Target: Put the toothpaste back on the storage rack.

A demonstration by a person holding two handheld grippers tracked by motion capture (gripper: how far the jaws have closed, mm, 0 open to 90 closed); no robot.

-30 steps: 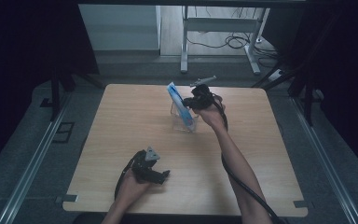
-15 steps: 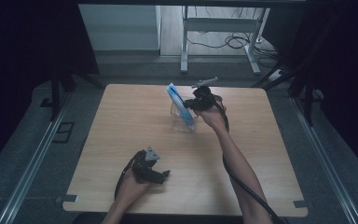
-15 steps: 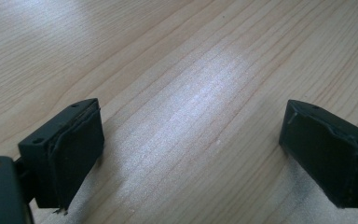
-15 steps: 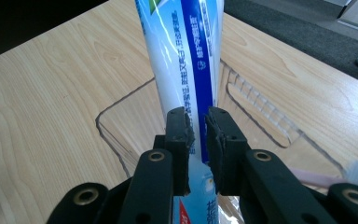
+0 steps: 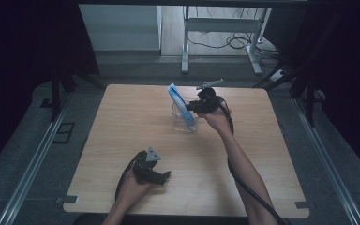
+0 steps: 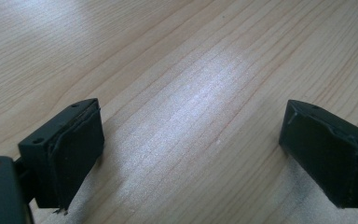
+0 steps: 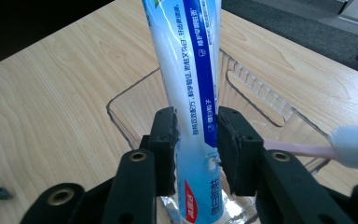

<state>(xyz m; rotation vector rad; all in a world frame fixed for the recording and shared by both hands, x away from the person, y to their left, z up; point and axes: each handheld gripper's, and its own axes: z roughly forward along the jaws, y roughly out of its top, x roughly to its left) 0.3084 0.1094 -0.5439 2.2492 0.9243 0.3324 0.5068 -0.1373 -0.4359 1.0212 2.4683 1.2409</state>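
Right gripper (image 7: 196,140) clamped on blue-and-white toothpaste tube (image 7: 191,88), jaws pressed against both sides of it, over clear plastic container (image 7: 261,100) at far centre of wooden table (image 5: 122,122). Tube standing upright, tilted slightly left in high view, lower end down inside container. Pink-handled toothbrush (image 7: 349,149) lying across container's right rim, pale head jutting past it. Left gripper (image 5: 151,171) resting at near left of table, well apart from container, jaws spread wide with nothing between them, bare wood grain showing in the gap. Both forearms entering from near edge, black cable trailing along right arm.
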